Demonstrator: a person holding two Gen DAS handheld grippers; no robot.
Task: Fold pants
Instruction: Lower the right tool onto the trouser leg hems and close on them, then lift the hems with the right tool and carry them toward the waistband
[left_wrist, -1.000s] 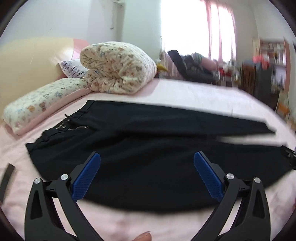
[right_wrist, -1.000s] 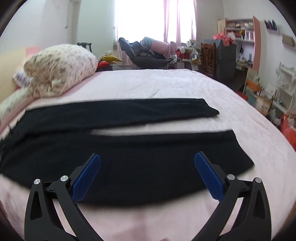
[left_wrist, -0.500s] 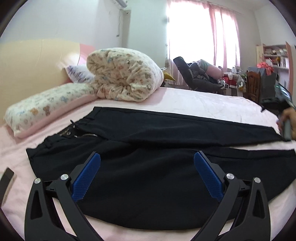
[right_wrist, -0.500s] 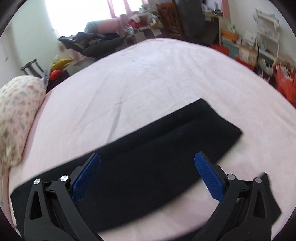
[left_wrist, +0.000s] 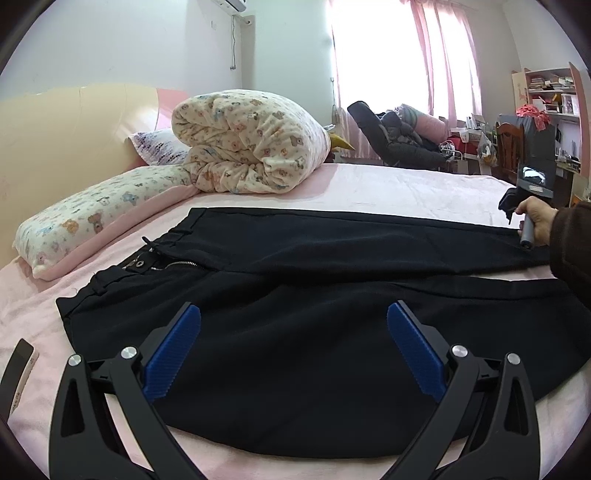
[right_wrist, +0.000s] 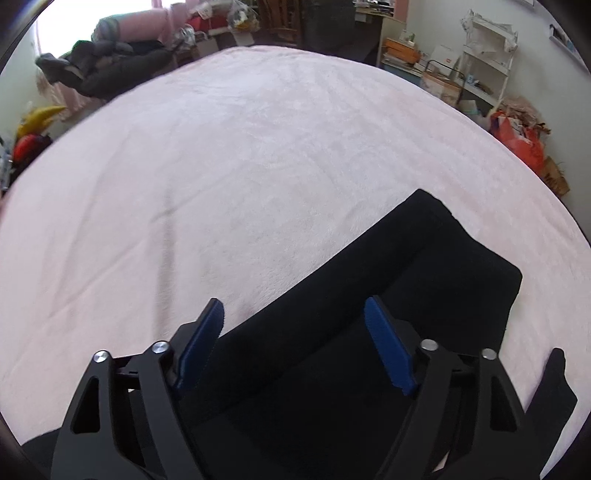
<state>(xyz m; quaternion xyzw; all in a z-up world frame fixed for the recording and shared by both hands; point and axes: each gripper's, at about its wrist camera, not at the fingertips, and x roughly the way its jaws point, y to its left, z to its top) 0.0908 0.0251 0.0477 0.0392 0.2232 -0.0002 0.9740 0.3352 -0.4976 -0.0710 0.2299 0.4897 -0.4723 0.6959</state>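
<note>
the black pants are lying flat and unfolded on the pink bed, long axis running left to right across my left view, waistband toward the pillows and hems off to my right. my right gripper has just swung down over the far leg's hem and its jaws are closing around the cloth without pinching it yet, so i'm judging the first fold is about to begin. my left gripper is hovering wide and empty over the seat.

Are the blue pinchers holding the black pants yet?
No. The left gripper hovers open over the pants; the right gripper is closing over a leg's hem end, not yet pinching.
</note>
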